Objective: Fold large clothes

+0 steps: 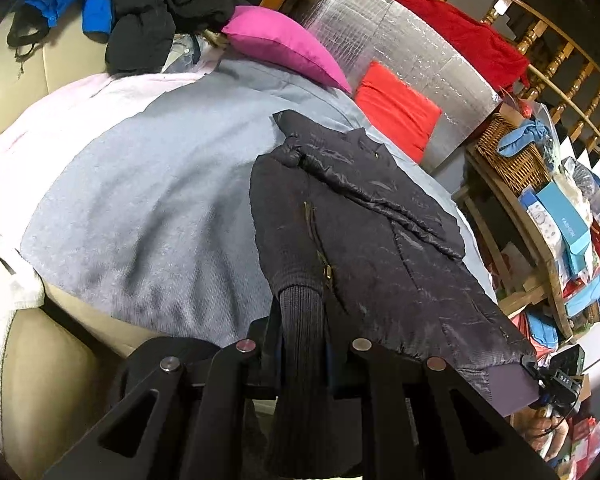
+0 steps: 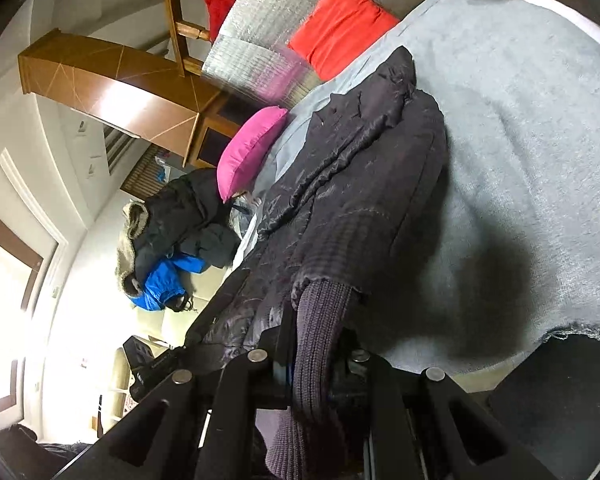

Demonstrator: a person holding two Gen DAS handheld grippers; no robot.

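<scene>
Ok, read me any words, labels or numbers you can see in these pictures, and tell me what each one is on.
"FASHION" on the light blue box on the shelf at right, printed sideways.
"DAS", roughly, on the small black device beyond the jacket's hem; small, so uncertain.
Other shelf packaging: too blurred to read.
Right wrist view: nothing legible.

- The left gripper (image 1: 303,320) has its jaws closed on the ribbed hem of the dark jacket (image 1: 364,224).
- The right gripper (image 2: 314,332) is likewise clamped on ribbed knit of the same jacket, its view rolled sideways.
</scene>
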